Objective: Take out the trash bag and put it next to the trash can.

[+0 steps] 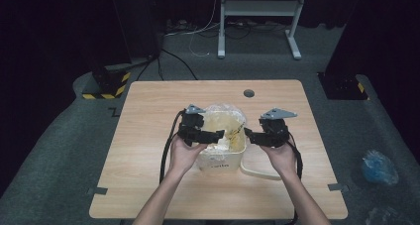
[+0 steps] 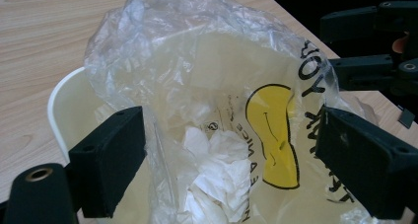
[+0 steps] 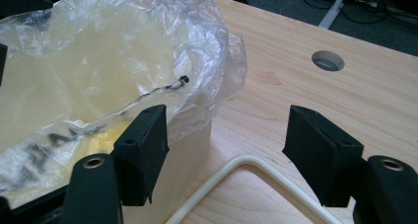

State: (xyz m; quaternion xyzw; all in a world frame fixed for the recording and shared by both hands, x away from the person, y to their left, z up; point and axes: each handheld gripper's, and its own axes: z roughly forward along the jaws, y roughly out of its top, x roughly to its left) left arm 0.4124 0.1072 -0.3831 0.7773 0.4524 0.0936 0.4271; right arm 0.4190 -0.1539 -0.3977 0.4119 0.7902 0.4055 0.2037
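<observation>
A cream bin stands in the middle of the tabletop, lined with a clear plastic bag holding crumpled white tissue. The left hand-held gripper sits over the bin's left rim, jaws spread wide around the bag's edge. The right hand-held gripper waits just beside the bin's right wall, jaws apart, above the bin's lowered handle.

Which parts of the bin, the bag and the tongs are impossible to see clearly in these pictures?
- Bottom of the bin: hidden in all views by the plastic bag and crumpled paper.
- Full print on the bag: left gripper view, folded and cut by the bottom edge.
- Small print on the bin front: high view, too small.
- Bin handle: right gripper view, cut by the bottom edge.
- Left tongs tips: high view, too small to tell whether they touch the bag.
</observation>
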